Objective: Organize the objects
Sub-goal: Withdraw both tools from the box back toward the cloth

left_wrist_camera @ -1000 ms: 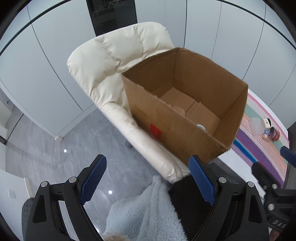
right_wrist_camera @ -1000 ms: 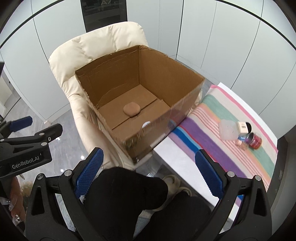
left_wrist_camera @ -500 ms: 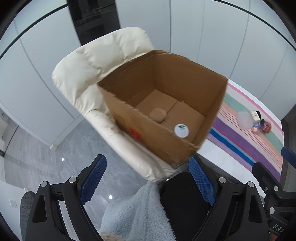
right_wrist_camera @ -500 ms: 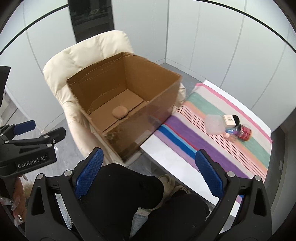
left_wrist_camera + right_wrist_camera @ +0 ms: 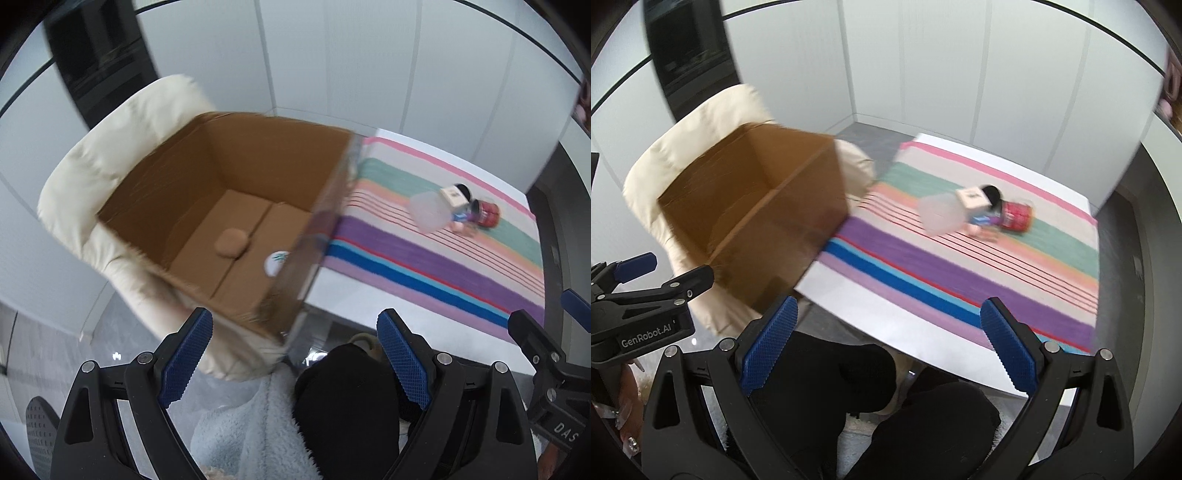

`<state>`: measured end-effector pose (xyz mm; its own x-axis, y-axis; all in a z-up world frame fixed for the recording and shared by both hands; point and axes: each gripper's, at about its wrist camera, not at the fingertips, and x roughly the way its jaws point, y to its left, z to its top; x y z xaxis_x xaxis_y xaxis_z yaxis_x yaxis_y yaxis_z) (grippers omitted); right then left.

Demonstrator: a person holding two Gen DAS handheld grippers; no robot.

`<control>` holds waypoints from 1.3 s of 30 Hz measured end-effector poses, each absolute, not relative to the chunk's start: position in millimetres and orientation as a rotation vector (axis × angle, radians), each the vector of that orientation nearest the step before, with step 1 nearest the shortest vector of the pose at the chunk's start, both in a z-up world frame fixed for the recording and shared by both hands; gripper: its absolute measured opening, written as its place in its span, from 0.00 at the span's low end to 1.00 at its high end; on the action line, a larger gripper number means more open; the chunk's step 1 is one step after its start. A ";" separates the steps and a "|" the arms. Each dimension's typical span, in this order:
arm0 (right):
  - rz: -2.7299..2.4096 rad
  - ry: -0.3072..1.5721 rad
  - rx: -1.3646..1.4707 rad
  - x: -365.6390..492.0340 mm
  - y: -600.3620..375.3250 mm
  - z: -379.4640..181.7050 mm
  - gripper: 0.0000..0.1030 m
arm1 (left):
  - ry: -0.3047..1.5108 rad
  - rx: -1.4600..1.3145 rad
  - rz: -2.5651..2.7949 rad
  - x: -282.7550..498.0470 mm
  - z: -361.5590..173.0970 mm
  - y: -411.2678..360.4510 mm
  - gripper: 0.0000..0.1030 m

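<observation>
While both grippers hang with their jaws spread wide and nothing between the blue pads, the left gripper looks down over the open cardboard box and the right gripper over the near edge of the white table. Sitting on a cream padded armchair, the box has its right wall just beside the table's left edge. On the box floor lie 2 things: a tan rounded lump on the seam of the flaps and a white round lid with a green mark near the right wall, partly hidden by it. A striped cloth in pink, green, purple and blue covers most of the table. Toward its far side lies a tight cluster, well apart from both grippers: a translucent plastic container, a small white box with a black round thing behind it, a red can on its side, and some small blue and pink pieces too blurred to name. Between the grippers and the table sit the person's knees in black trousers, and a pale blue fluffy garment shows under the left gripper. Behind stand white wall panels and a dark cabinet.
</observation>
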<state>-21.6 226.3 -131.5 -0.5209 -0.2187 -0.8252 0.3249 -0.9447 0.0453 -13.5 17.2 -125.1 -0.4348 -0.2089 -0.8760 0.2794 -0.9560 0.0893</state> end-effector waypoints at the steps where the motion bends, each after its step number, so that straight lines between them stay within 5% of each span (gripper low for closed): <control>1: -2.510 0.151 1.341 -24.4 235.7 -134.0 0.98 | 0.087 1.479 -2.447 -16.1 -126.5 23.3 0.89; 39: -2.638 -0.078 1.556 -137.3 362.9 -234.2 0.98 | -0.098 1.645 -2.522 -167.5 -210.0 127.8 0.89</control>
